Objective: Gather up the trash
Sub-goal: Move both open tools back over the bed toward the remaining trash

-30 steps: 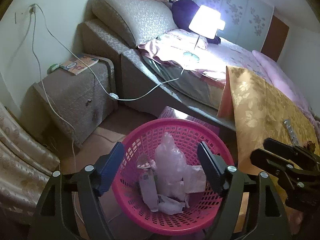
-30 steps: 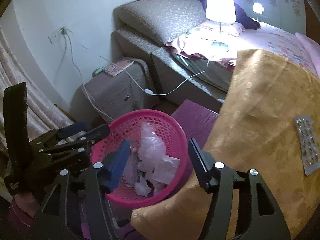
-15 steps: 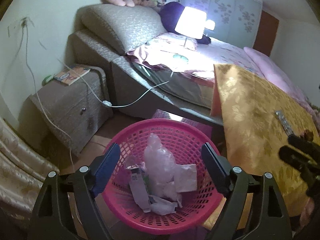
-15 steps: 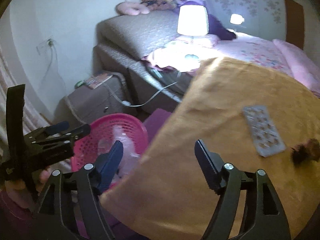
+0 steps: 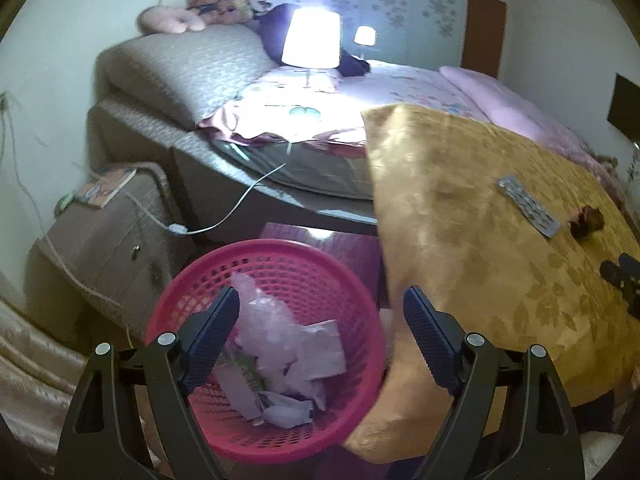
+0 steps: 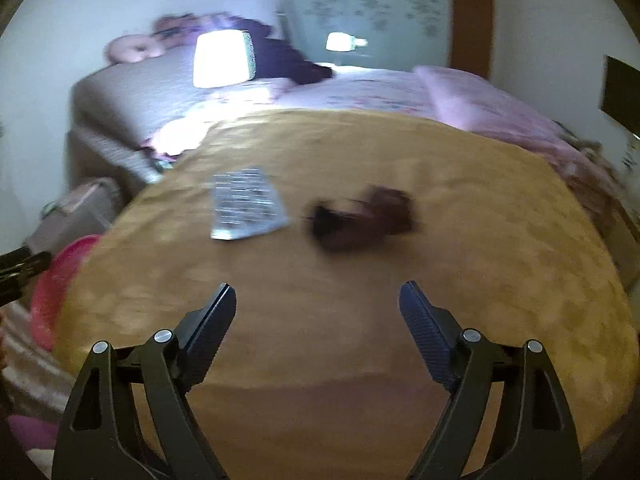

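A pink mesh basket (image 5: 256,246) on the floor holds crumpled plastic and paper trash (image 5: 280,332). My left gripper (image 5: 320,294) hangs above it, open and empty. On the gold tablecloth (image 6: 320,340) lie a silver blister pack (image 6: 248,208) and a dark brown crumpled scrap (image 6: 364,218), both blurred. My right gripper (image 6: 317,288) hovers over the cloth short of them, with its jaws opening and nothing between them. The left wrist view also shows the pack (image 5: 528,206), the scrap (image 5: 588,222) and the right gripper's tip at its right edge. The basket (image 6: 52,280) peeks out beyond the table's left edge.
Behind the table stands a bed (image 5: 400,80) with a lit lamp (image 5: 312,40) on it. A grey nightstand (image 5: 104,232) with a book stands left of the basket, and a white cable (image 5: 240,196) hangs across it. A curtain (image 5: 24,352) fills the lower left.
My right gripper has swung from the basket to over the table, and its jaws have spread wider. The left gripper has shifted a little along the basket and opened slightly.
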Motion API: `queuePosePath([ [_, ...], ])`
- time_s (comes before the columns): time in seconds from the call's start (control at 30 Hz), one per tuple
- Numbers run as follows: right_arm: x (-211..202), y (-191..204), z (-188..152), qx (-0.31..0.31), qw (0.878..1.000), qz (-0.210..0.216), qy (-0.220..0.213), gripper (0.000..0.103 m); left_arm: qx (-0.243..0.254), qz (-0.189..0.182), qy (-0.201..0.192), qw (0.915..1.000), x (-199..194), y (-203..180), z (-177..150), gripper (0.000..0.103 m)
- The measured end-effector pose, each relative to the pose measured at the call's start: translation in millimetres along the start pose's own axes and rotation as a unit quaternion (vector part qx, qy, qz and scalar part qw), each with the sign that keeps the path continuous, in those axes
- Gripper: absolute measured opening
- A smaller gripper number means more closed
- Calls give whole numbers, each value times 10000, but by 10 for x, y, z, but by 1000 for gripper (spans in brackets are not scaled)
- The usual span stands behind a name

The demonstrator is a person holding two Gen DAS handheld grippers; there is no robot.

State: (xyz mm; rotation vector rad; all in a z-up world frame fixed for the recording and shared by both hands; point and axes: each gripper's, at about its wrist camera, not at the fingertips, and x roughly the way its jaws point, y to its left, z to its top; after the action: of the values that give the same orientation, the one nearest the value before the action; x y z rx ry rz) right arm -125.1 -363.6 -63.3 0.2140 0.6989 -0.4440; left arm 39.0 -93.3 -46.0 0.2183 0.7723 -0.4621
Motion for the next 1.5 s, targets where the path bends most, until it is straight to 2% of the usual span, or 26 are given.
queuePosePath([
  [0.17, 38, -366, -92, 262, 9985, -469, 59, 83, 198, -158, 101, 9996, 42, -224, 51, 81],
  [0.37, 138, -583, -180, 500, 9965, -633, 201, 83, 399, -354, 170, 9984, 109, -584, 191, 81],
  [0.53, 155, -636, -217, 632, 9961, -589, 186, 87, 559, -498, 243, 9969, 206, -934, 335, 81],
  [0.6, 153, -628, -223, 617, 9965, -531, 189, 94, 583, -596, 286, 9961, 268, -1091, 405, 81],
  [0.67, 157, -617, -221, 567, 9970, -485, 188, 96, 616, -641, 321, 9955, 326, -1220, 457, 81],
  [0.93, 123, -626, -257, 521, 9977, -432, 26, 96, 847, -733, 470, 9926, 538, -1729, 714, 81],
  [1.13, 112, -619, -266, 520, 9977, -427, -36, 96, 826, -813, 756, 9904, 802, -1997, 903, 81],
  [1.23, 105, -613, -277, 514, 9978, -424, -70, 96, 917, -785, 851, 9890, 900, -2118, 926, 81],
  [1.37, 96, -613, -290, 510, 9978, -416, -94, 96, 999, -788, 1170, 9849, 1062, -2237, 918, 81],
  [1.5, 87, -611, -300, 507, 9978, -412, -123, 96, 1150, -694, 1009, 9858, 1049, -2276, 876, 81],
])
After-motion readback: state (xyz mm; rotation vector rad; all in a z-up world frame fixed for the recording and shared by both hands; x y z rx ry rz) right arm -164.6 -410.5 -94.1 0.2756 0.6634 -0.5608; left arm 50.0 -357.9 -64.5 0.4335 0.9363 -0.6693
